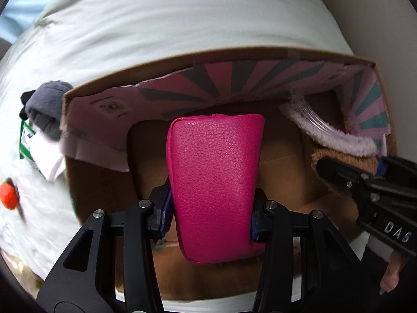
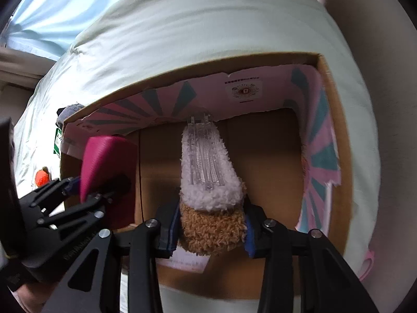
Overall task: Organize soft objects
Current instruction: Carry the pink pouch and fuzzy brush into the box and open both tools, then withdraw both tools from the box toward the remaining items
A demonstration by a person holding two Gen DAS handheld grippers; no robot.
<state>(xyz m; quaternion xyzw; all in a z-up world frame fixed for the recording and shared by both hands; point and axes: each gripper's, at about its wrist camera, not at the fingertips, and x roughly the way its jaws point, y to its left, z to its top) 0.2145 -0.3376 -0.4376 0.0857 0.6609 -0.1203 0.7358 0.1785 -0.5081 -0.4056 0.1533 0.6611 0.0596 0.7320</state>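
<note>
Item one: magenta pouch [image 1: 215, 182], grained leather-look, clamped crosswise in my left gripper [image 1: 211, 216], jaws closed on its lower half. It hung over the open cardboard box [image 1: 260, 54], toward the left side of the box interior.

Item two: fuzzy slipper [image 2: 212, 200], tan pile at the gripped end, white pile beyond, with a clear ribbed plastic insert [image 2: 206, 156] lying along its top. My right gripper [image 2: 212, 232] held it pinched at the tan end, pads pressing both flanks. It pointed into the box, roughly mid-floor, toe toward the far wall.

Item three: the box itself, brown outside, pink-and-teal sunburst print on the inner flaps, resting on a bed with pale green bedding [image 1: 182, 13].

Items outside the box, left of it on the bedding: grey soft bundle [image 1: 47, 107], green-and-white packet [image 1: 28, 143], small orange object [image 1: 7, 194].

Handling note, my judgement: both items were at the placing step. I would lower each until it touched the cardboard floor before loosening, keeping the pouch near the left wall and the slipper well apart from it. The two grippers sat near each other, so I would release one at a time. The plastic insert looked loose and could slide off if tilted.
</note>
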